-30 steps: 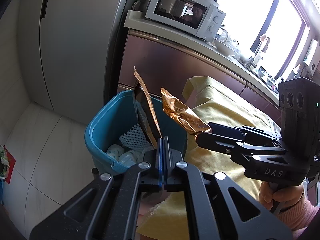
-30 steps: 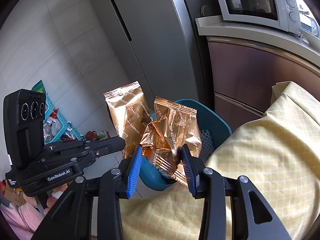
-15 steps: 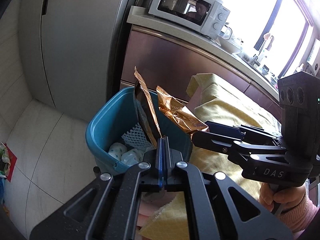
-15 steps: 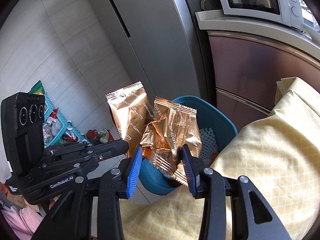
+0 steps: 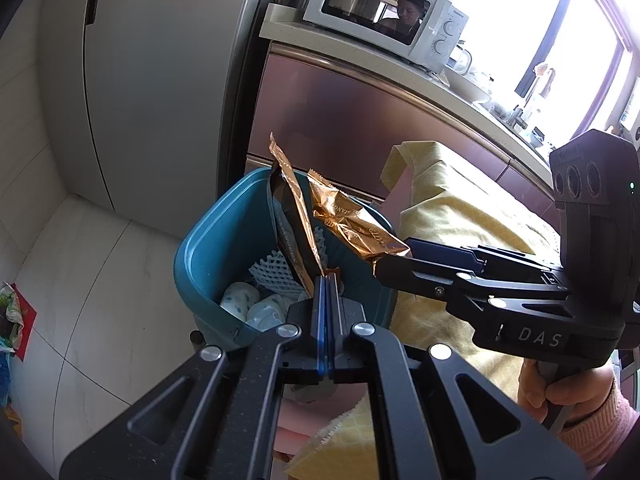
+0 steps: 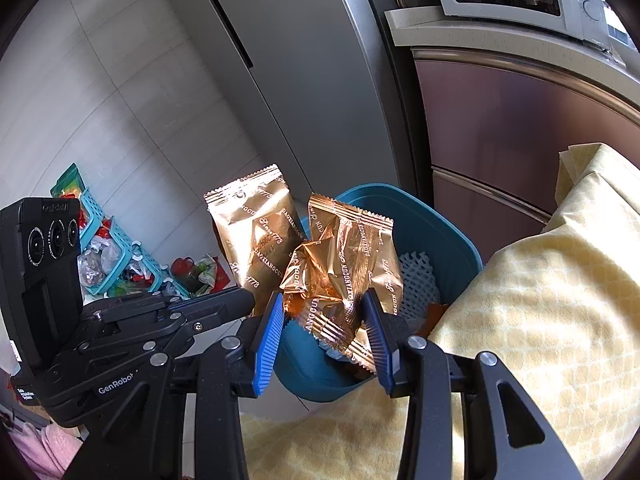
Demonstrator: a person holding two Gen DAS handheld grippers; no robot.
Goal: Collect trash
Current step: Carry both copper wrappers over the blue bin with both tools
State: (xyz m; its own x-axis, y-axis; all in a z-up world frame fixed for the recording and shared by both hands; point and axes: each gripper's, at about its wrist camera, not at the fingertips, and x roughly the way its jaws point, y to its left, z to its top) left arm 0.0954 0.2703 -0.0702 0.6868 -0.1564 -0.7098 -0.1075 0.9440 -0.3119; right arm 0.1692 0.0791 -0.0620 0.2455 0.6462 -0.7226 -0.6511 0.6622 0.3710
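My left gripper (image 5: 327,280) is shut on the bottom edge of a flat gold snack wrapper (image 5: 294,220), which stands upright over the teal bin (image 5: 212,248). From the right wrist view the same flat wrapper (image 6: 256,236) shows its gold face, with the left gripper (image 6: 244,302) under it. The right gripper (image 6: 324,312) is shut on a crumpled gold wrapper (image 6: 344,264), its blue pads pressing both sides, above the teal bin (image 6: 448,236). In the left wrist view that crumpled wrapper (image 5: 352,228) hangs over the bin's right rim at the right gripper (image 5: 394,258).
The bin holds white foam netting (image 5: 272,272) and tissue-like waste (image 5: 244,300). A yellow cloth (image 6: 540,320) covers the table beside the bin. A grey fridge (image 5: 160,60), a brown cabinet (image 5: 360,128) with a microwave (image 5: 384,28), and floor baskets of clutter (image 6: 116,256) surround it.
Both wrappers have come a little lower and closer to the bin's opening. Neither gripper's hold has changed.
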